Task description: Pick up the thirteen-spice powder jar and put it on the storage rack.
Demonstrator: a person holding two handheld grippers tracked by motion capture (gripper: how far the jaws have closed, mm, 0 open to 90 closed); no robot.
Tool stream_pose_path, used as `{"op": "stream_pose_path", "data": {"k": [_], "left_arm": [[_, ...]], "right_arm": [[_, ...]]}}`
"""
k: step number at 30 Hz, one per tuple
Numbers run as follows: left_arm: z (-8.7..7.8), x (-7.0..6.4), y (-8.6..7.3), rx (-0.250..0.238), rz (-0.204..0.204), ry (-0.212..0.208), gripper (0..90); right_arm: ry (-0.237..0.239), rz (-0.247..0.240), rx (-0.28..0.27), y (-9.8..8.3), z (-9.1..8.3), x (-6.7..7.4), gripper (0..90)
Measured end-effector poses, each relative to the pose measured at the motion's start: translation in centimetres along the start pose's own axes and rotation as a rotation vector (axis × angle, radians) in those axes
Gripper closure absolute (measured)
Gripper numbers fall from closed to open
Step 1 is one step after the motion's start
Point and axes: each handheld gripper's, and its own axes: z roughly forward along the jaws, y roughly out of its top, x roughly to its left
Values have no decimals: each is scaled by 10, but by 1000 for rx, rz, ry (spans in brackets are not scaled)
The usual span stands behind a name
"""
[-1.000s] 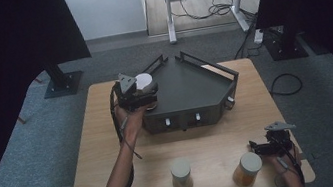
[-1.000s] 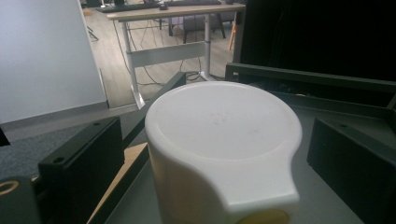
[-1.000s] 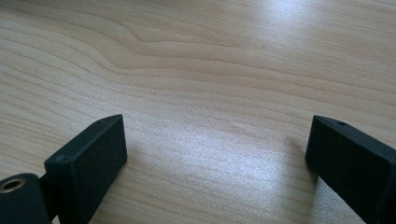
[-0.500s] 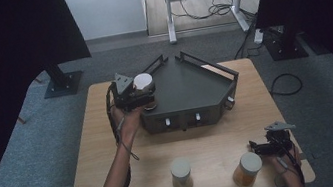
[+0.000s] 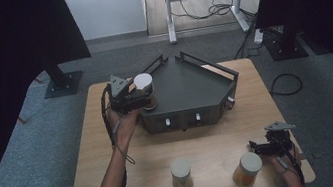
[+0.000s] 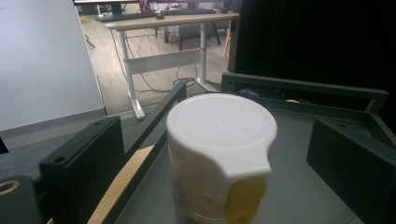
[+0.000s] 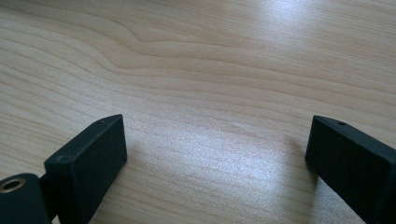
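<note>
A jar with a white lid (image 5: 143, 82) stands in the left corner of the black tray (image 5: 194, 86). My left gripper (image 5: 141, 100) is at the jar's left side. In the left gripper view the jar (image 6: 219, 149) sits between the two jaws with a gap on each side, so my left gripper (image 6: 212, 149) is open around it. My right gripper (image 5: 258, 149) rests low at the table's front right, beside a jar with orange contents (image 5: 247, 169). In its own view my right gripper (image 7: 219, 140) is open over bare wood with nothing between the jaws.
A third jar with a pale lid (image 5: 181, 174) stands at the front middle of the wooden table (image 5: 92, 150). The tray has raised rails (image 6: 303, 86) and knobs on its front face (image 5: 182, 120). Black stands and cables are on the floor around the table.
My left gripper has drawn back a little to the left, away from the white-lidded jar, which stays in place on the tray. The right gripper has not moved.
</note>
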Motion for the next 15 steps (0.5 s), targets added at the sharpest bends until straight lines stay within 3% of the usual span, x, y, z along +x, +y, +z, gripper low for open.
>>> {"op": "stream_pose_path", "data": {"k": [15], "left_arm": [[-17,4,-10,-2,-5,-5,39]], "right_arm": [[0,0,0,0,0,0,48]]}}
